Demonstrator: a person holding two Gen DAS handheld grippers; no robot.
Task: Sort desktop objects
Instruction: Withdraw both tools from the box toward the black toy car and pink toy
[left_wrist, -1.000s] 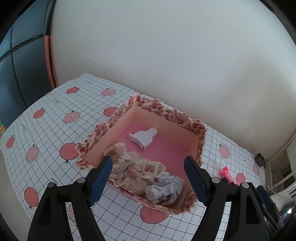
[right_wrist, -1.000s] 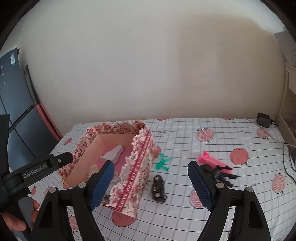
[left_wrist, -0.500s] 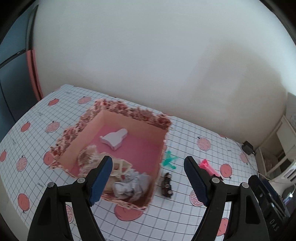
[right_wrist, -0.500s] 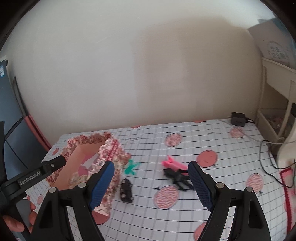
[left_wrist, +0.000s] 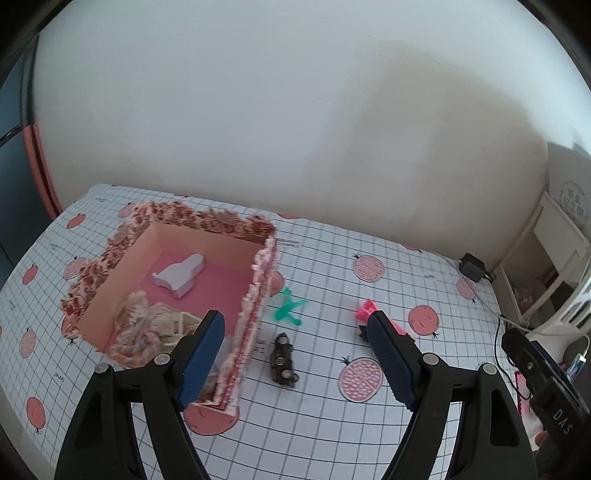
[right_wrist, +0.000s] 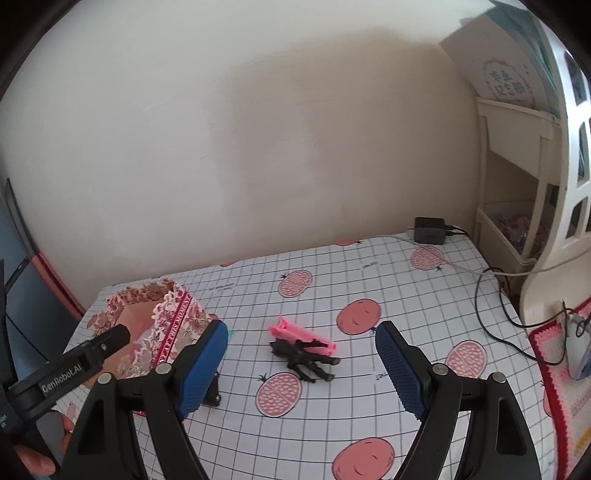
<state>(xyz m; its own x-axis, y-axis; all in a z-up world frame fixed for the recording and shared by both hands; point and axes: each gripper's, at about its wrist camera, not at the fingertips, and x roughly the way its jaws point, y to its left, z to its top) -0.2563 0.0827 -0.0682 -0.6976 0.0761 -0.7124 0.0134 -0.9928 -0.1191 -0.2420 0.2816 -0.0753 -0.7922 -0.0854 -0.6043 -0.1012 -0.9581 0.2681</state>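
A floral box (left_wrist: 199, 225) with a pink floor stands at the left; inside lie a white flat figure (left_wrist: 179, 275), a rope bundle (left_wrist: 138, 332) and a cream wooden piece. To its right on the checked cloth lie a green toy (left_wrist: 290, 308), a dark toy car (left_wrist: 282, 360) and a pink toy (left_wrist: 365, 308). My left gripper (left_wrist: 295, 356) hovers open above the car, empty. My right gripper (right_wrist: 301, 365) is open above a black figure (right_wrist: 306, 356) and the pink toy (right_wrist: 301, 334). The box (right_wrist: 162, 325) shows at left there.
A black power adapter (right_wrist: 430, 230) with cables sits at the table's far right corner. White shelving (right_wrist: 524, 177) stands along the right edge, a crocheted mat (right_wrist: 561, 369) beside it. The wall closes off the back. A hand (right_wrist: 33, 456) holds the other gripper at lower left.
Both grippers have swept to the right, away from the box. The car, green toy and pink toy came into the left view; the black figure now lies between the right fingers' line of sight.
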